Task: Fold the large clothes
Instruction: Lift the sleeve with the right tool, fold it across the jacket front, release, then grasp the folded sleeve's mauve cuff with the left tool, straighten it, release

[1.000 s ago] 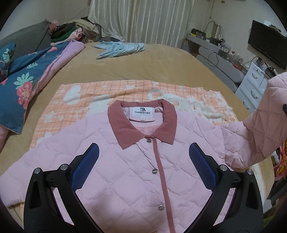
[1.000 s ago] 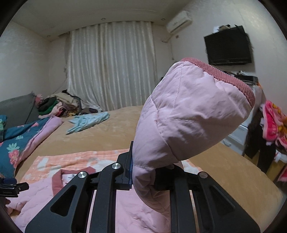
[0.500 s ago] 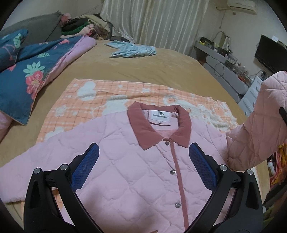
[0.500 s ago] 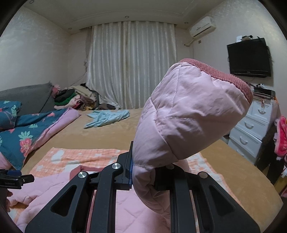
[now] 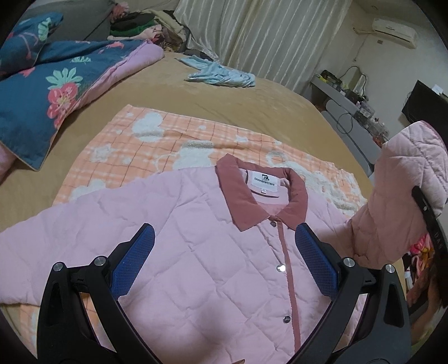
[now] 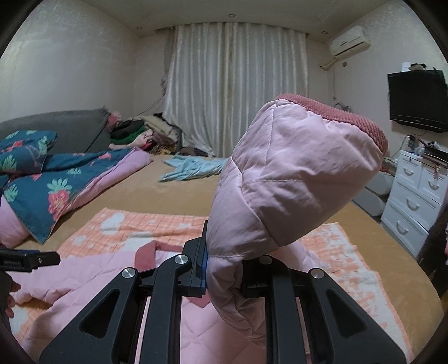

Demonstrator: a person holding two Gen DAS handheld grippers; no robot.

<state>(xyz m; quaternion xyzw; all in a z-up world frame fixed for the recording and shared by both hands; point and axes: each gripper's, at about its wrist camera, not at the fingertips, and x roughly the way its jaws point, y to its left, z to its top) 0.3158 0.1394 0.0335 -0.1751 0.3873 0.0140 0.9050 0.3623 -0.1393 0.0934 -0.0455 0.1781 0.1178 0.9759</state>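
Hiding right gripper [image 6: 224,268] pads — sleeve [image 6: 294,179], jacket [image 5: 210,252] hem cropped

Both views are evenly lit by soft indoor light from recessed ceiling lights [image 6: 231,15], somewhat dim and warm. Shadows on the bed [image 5: 252,103] are faint. Small glints show on the jacket snaps [image 5: 280,268]. Fisheye bending is strong, with black vignette corners at 1, 5, 7 and 11 o'clock. Focus is fairly sharp, with slight softness toward the rims.
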